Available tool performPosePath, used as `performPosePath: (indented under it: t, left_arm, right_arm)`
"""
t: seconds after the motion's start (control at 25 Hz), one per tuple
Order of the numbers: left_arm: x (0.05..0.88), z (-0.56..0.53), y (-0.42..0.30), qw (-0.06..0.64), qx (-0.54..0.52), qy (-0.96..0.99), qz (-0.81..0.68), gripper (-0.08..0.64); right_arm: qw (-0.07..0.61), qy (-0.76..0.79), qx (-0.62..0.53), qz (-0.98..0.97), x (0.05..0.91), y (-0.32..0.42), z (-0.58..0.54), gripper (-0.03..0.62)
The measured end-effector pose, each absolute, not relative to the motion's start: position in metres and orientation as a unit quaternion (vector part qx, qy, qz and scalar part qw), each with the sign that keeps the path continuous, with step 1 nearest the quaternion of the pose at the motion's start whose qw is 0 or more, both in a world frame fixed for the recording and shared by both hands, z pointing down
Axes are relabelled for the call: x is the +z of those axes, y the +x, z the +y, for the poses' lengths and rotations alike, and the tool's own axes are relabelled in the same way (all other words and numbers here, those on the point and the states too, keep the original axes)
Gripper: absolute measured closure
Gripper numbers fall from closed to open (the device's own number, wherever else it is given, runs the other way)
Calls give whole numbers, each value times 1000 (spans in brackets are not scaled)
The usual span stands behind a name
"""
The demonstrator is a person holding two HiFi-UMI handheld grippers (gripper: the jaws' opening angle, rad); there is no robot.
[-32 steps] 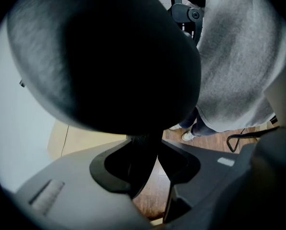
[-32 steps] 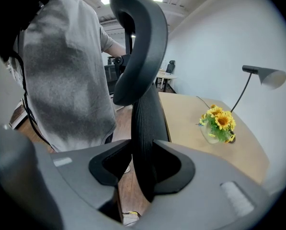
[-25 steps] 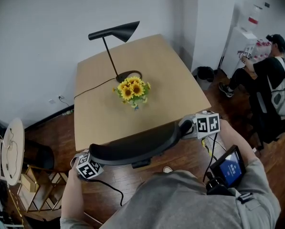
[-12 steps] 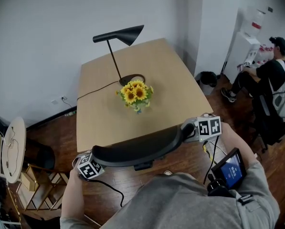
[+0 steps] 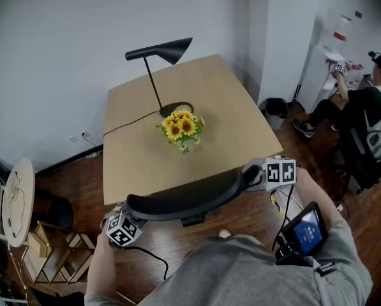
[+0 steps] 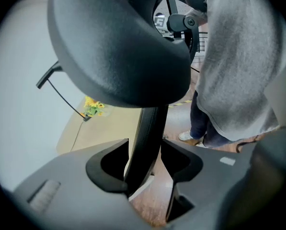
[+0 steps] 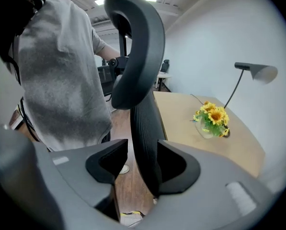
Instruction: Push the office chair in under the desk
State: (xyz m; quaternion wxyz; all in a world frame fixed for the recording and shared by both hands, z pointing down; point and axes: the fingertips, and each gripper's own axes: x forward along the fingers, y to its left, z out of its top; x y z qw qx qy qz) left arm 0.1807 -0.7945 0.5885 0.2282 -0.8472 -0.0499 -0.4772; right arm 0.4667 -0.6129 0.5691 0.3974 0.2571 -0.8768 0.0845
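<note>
The black office chair's curved backrest (image 5: 184, 199) stands at the near edge of the tan desk (image 5: 139, 158). My left gripper (image 5: 131, 210) is at the backrest's left end and my right gripper (image 5: 249, 174) at its right end. In the left gripper view the backrest edge (image 6: 145, 138) runs between the jaws of my left gripper (image 6: 143, 152), with a gap on the right side. In the right gripper view the ribbed backrest (image 7: 145, 128) stands between the jaws of my right gripper (image 7: 142, 152), with a gap on the left. Both pairs of jaws have just been opening and stand open around the backrest.
A black desk lamp (image 5: 161, 50) and a vase of sunflowers (image 5: 180, 126) stand on the desk. A round side table (image 5: 18, 199) and a low wooden shelf (image 5: 53, 260) are at the left. A person (image 5: 362, 107) sits at the right, with a dark bag (image 5: 276, 106) on the floor.
The chair back and both grippers keep their places at the desk edge. The left gripper has tipped a little lower. The seated person at the right has raised an arm.
</note>
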Motion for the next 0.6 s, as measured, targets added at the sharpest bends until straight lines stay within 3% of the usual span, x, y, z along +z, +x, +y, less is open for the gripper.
performPosePath:
  t: [0.2,0.28,0.36,0.52,0.6]
  left_arm:
    - [567,-806,165,183,-376,-906,68,339]
    - [552,-805,154,148,-326,-927,112,364]
    - [539,-802,144,116,-280,-941,150,424]
    - [516,-785,130,65,-207,-957,193,554]
    - [507,-771,128,53,-186,-962,193,554]
  right_arm:
    - [360,349,62,-863,546,478,-609,383]
    - [341,391,53,-853,533,477,-600,393]
    - [329,426,44,-841,525,474,-591,429]
    - [308,490,38,-815,510,466,-570,586]
    - [290,510,41,-808,501,461,-562,586]
